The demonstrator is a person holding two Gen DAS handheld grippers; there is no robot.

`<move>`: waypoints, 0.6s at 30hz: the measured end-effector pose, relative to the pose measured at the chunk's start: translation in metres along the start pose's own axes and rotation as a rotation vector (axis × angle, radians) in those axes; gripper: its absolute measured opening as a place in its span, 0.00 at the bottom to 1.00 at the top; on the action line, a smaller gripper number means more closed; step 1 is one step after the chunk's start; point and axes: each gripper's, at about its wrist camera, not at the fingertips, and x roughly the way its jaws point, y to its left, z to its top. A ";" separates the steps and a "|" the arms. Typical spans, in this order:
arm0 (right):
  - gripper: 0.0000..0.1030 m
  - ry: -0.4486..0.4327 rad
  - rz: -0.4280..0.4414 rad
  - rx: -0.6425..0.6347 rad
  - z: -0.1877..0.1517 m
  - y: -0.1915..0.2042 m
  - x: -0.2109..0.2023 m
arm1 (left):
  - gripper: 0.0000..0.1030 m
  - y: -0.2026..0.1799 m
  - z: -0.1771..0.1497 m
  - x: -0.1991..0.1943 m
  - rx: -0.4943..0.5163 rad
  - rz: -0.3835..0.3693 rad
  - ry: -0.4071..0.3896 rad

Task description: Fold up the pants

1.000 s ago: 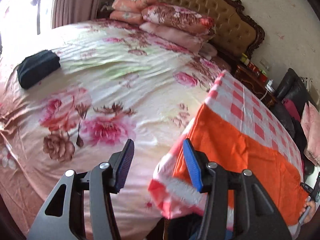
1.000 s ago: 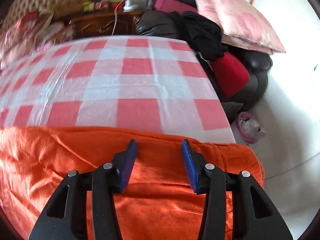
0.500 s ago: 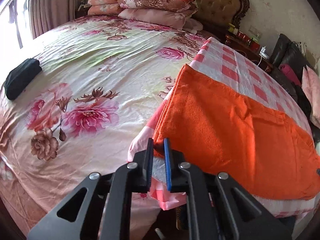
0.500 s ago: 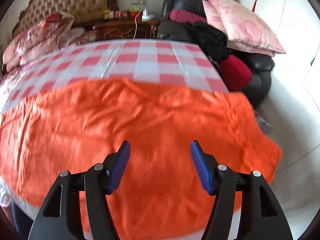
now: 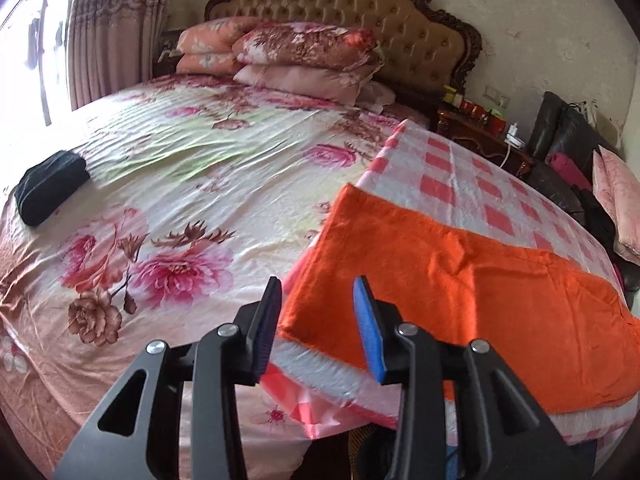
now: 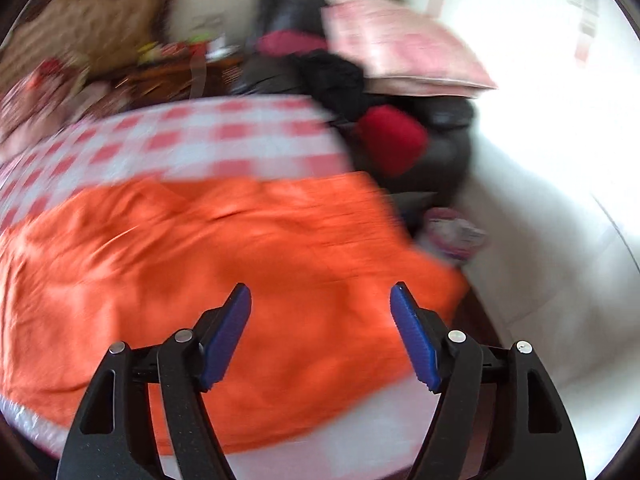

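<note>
The orange pants (image 5: 460, 280) lie flat and folded on a red-and-white checked cloth (image 5: 460, 172) over a table. My left gripper (image 5: 318, 312) is open and empty, just above the pants' near left corner. In the right wrist view, which is blurred, the pants (image 6: 200, 260) spread across the checked cloth (image 6: 200, 136). My right gripper (image 6: 320, 320) is wide open and empty over their near right part.
A bed with a floral sheet (image 5: 180, 184) fills the left, with stacked pillows (image 5: 304, 56) and a dark folded garment (image 5: 50, 186). A nightstand (image 5: 480, 132) and a black sofa with clothes (image 6: 360, 92) stand beyond the table. White floor (image 6: 540, 200) lies right.
My left gripper, shut half a second ago at the pants' corner, has opened and let go. My right gripper has opened wider and pulled back; its view is now motion-blurred.
</note>
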 end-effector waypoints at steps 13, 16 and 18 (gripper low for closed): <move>0.60 0.155 0.312 0.349 0.001 -0.116 0.037 | 0.48 -0.192 -0.034 0.018 0.296 -0.271 0.128; 0.51 0.177 0.298 0.238 0.005 -0.091 0.054 | 0.45 -0.219 -0.043 0.019 0.299 -0.324 0.196; 0.47 0.205 0.220 0.178 0.001 -0.080 0.069 | 0.42 -0.230 -0.049 0.015 0.313 -0.336 0.216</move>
